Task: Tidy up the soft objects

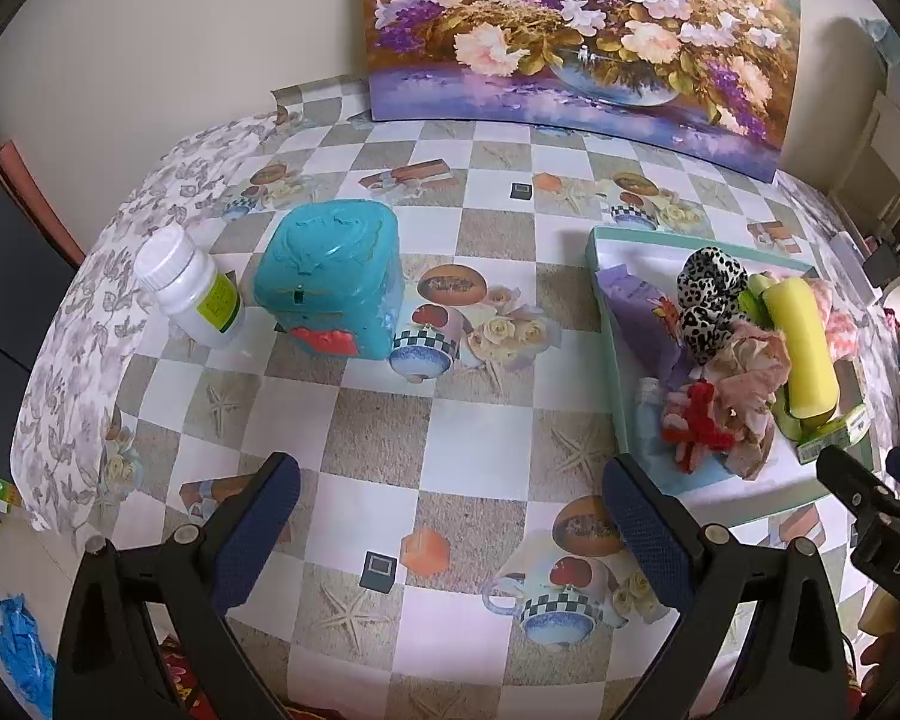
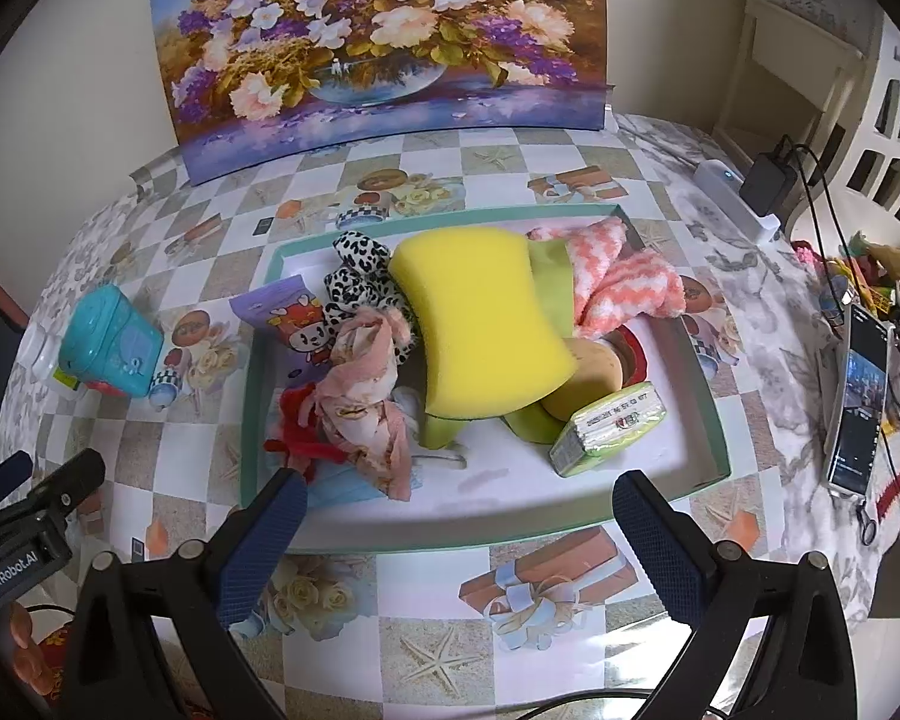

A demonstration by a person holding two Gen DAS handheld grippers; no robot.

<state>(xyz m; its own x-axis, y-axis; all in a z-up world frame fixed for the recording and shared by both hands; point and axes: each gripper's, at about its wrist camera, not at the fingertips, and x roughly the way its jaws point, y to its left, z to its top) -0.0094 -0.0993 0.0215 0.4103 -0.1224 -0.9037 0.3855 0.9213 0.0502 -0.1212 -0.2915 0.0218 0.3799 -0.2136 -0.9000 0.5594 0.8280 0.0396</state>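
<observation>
Left gripper (image 1: 450, 516): jaws spread wide, empty, above checkered tablecloth (image 1: 378, 420). Right gripper (image 2: 459, 519): jaws spread wide, empty, at near rim of teal tray (image 2: 705, 396). Tray holds yellow sponge (image 2: 480, 324), leopard scrunchie (image 2: 360, 282), pink scrunchie (image 2: 366, 384), coral sock (image 2: 624, 282). Teal toy (image 1: 330, 282) and white bottle (image 1: 189, 288) outside tray, left.

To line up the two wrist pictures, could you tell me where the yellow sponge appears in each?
Left wrist: yellow sponge at right, seen edge-on in the teal tray.
Right wrist: yellow sponge centre, atop the pile in the tray.
Shared landmark: leopard-print scrunchie, just left of it.
</observation>
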